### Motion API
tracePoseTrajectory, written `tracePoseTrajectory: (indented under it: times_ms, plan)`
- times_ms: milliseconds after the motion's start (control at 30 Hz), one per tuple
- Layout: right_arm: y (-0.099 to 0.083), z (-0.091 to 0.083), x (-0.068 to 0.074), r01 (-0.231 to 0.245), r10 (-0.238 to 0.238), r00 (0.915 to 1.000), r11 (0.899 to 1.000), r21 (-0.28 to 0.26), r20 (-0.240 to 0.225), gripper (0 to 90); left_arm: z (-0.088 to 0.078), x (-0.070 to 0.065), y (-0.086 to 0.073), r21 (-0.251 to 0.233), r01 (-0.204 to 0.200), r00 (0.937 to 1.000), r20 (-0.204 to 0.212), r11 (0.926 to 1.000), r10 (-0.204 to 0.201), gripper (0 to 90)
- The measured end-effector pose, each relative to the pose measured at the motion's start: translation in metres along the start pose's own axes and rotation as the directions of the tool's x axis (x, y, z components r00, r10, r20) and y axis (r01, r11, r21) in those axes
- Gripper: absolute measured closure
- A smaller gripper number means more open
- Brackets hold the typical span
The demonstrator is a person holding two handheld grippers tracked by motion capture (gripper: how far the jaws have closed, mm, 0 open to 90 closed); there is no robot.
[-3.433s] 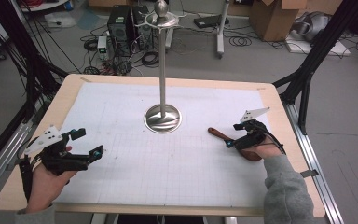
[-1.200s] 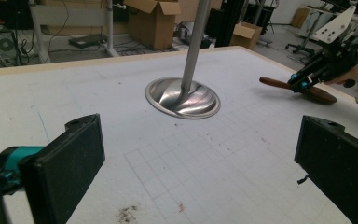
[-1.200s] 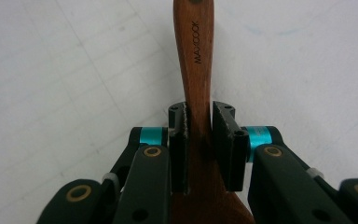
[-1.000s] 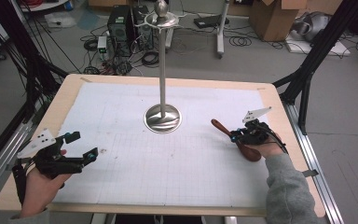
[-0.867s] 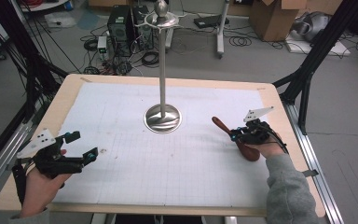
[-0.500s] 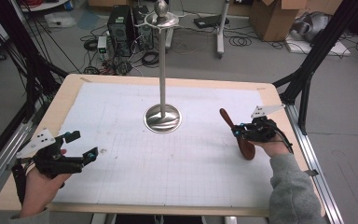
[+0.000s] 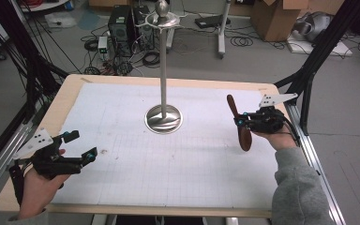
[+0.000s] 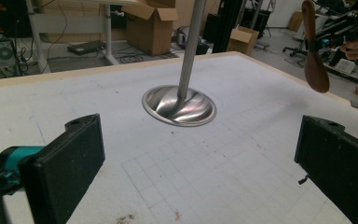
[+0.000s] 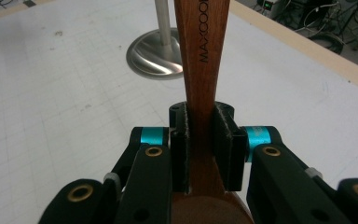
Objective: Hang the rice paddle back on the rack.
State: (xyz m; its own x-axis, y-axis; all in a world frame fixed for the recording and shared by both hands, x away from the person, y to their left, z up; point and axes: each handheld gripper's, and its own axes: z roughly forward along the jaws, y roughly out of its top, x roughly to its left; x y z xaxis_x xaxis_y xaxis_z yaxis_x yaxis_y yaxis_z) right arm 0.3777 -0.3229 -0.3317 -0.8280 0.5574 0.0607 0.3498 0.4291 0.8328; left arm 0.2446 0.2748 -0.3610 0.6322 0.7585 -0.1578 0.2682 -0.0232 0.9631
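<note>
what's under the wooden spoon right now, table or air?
Air. The right gripper is clamped on the wooden spoon, holding it up over the white grid mat. In the right gripper view its jaws cover the handle where they grip; the bowl end is cut off.

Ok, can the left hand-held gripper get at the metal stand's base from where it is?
Probably yes: the left hand-held gripper is open, and only bare mat lies between it and the metal stand's base.
</note>
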Motion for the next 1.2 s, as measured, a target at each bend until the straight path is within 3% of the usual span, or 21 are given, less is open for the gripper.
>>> tracePoseTrajectory:
  times_ms: [600,733,1200]
  plan:
    - [0.039,-0.015,0.005,-0.001,-0.001,0.9999,0.994,-0.108,-0.015,77.8,-0.005,0.007,-0.002,-0.002,0.014,0.9998,-0.014,0.9999,-0.014,2.0]
    - [0.050,-0.018,0.007,-0.019,0.016,0.9997,0.991,-0.133,-0.017,77.8,-0.007,0.010,-0.004,-0.005,0.023,0.9996,-0.015,0.9997,-0.024,2.0]
    - [0.085,-0.016,0.013,-0.001,-0.004,0.9996,0.986,-0.170,-0.029,77.8,-0.010,0.014,-0.005,-0.015,0.036,0.9990,-0.025,0.9992,-0.037,2.0]
